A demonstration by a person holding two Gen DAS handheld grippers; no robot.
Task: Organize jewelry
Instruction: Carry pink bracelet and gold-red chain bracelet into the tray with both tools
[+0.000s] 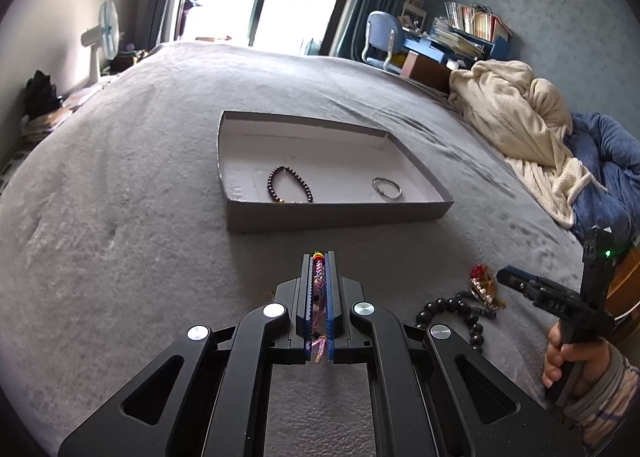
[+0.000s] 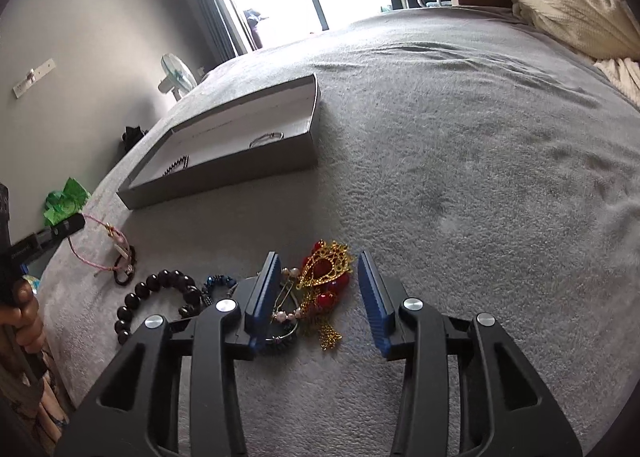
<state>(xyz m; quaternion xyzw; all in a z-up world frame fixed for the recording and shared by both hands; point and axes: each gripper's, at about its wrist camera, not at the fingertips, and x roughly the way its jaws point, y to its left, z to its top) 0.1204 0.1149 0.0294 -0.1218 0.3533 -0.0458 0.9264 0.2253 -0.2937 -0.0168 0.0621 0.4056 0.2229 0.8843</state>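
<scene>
my left gripper (image 1: 319, 257) angled down over the grey bed (image 1: 120, 177), clamped on a pink braided bracelet (image 1: 319, 277), short of the box (image 1: 340, 213), my right gripper (image 2: 318, 269) tilted down, jaws apart astride the gold and red ornament (image 2: 326, 269)

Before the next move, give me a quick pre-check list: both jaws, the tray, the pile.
1. Left gripper shut on the pink braided bracelet: ok.
2. Tray has free floor between the dark bead bracelet and the silver ring: ok.
3. Path from left gripper to tray unobstructed: ok.
4. Right gripper jaws open around the red and gold ornament: ok.
5. Ornament free of the pearl strand beside it: cannot tell.
</scene>
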